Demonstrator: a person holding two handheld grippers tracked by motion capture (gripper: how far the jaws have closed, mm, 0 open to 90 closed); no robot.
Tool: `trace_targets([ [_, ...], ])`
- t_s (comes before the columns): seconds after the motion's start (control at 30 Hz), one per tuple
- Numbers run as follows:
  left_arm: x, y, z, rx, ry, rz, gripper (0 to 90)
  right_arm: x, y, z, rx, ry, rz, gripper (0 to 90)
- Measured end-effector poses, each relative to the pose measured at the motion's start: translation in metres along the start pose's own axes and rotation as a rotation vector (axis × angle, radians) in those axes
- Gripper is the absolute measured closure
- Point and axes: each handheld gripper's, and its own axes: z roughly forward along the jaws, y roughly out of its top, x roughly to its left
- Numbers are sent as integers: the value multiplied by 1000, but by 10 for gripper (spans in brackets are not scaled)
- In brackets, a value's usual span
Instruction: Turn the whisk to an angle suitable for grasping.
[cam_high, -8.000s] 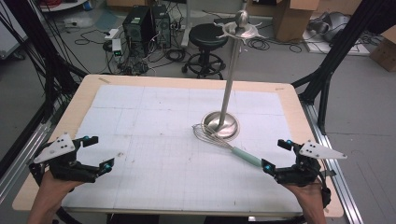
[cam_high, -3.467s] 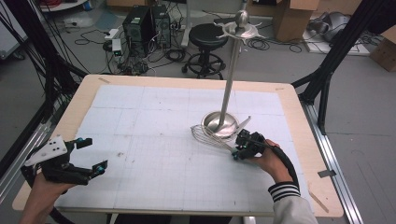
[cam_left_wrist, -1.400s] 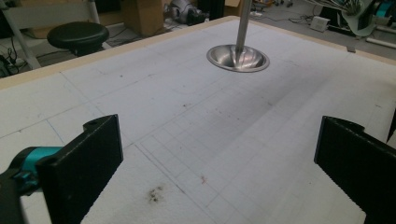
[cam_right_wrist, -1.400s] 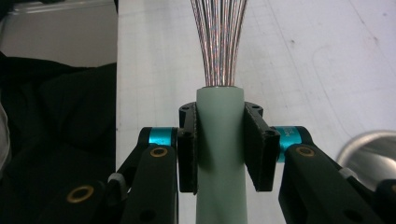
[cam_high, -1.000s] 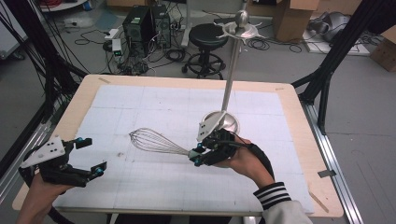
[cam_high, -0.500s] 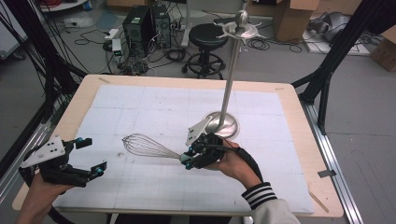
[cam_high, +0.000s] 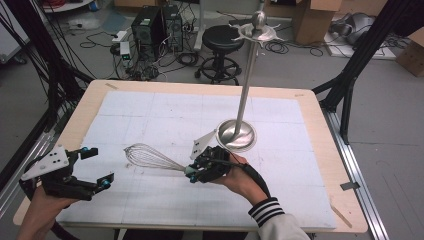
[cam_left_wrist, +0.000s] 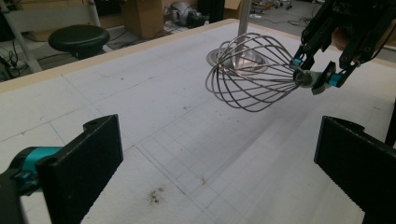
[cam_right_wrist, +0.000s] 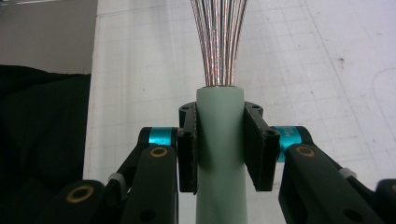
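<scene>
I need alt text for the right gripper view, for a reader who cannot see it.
The right gripper is shut on the pale green handle of a wire whisk. The whisk points away over a white gridded table mat.

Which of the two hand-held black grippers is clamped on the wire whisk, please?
The right gripper: its jaws pinch the whisk's pale green handle. The left gripper stands open.

1. Even, diffuse overhead light falls on my table (cam_high: 165, 107); shadows stay faint.
2. Glare sits on the steel stand base (cam_high: 236, 135) at 1 o'clock from my right gripper (cam_high: 192, 175).
3. In my left gripper view, near jaws blur; the whisk (cam_left_wrist: 252, 72) stays sharp.
4. In my right gripper view, whisk wires shimmer at 12 o'clock.
</scene>
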Motion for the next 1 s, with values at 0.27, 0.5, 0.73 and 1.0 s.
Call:
trace_targets([
  [0.27,-1,0,1,3,-5,3,17,2,3,13,-7,19,-12,690],
  [0.5,-1,0,1,3,-11,4,17,3,7,24,-2,29,-10,690],
  [0.73,-1,0,1,4,-10,4,17,6,8,35,29,38,-23,690],
  [1.0,-2,1,1,2,-13,5,17,4,8,45,52,46,-11,690],
])
